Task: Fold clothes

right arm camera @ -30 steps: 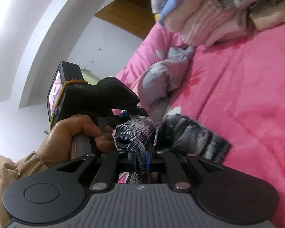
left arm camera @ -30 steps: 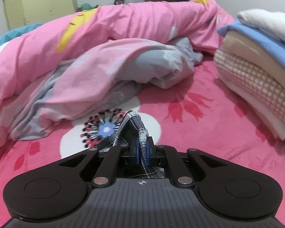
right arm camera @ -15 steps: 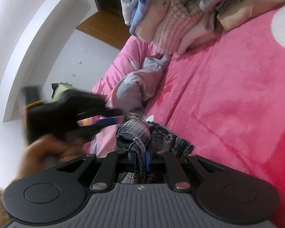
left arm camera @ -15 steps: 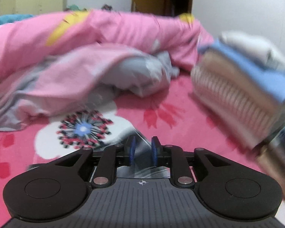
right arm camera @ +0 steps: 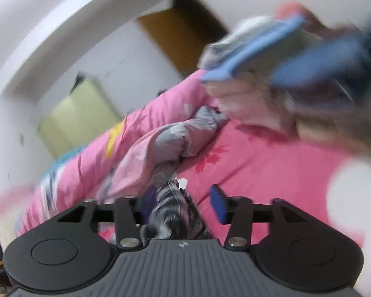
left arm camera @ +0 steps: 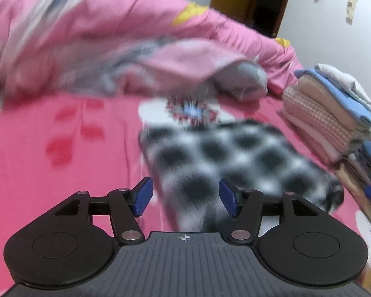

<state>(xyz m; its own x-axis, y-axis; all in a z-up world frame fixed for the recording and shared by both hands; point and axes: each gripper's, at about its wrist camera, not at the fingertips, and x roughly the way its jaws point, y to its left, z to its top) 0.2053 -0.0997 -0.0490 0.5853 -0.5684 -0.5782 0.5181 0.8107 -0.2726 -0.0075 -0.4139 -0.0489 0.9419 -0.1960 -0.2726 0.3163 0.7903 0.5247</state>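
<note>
My left camera looks down along its tool (left arm camera: 184,198), close over the bed (left arm camera: 61,173), facing the rumpled quilt (left arm camera: 111,44). My right camera, rolled sideways, sits low beside it. Both share quilt, folded stack (left arm camera: 334,113) and doorway (left arm camera: 254,2).

Black-and-white plaid garment (left arm camera: 235,163): folded into a rough rectangle, lying flat on pink bedspread, just in front of the white flower patch. Blurred in left wrist view. In right wrist view, a bunched plaid bit (right arm camera: 172,212) pokes up, edges unclear.
</note>
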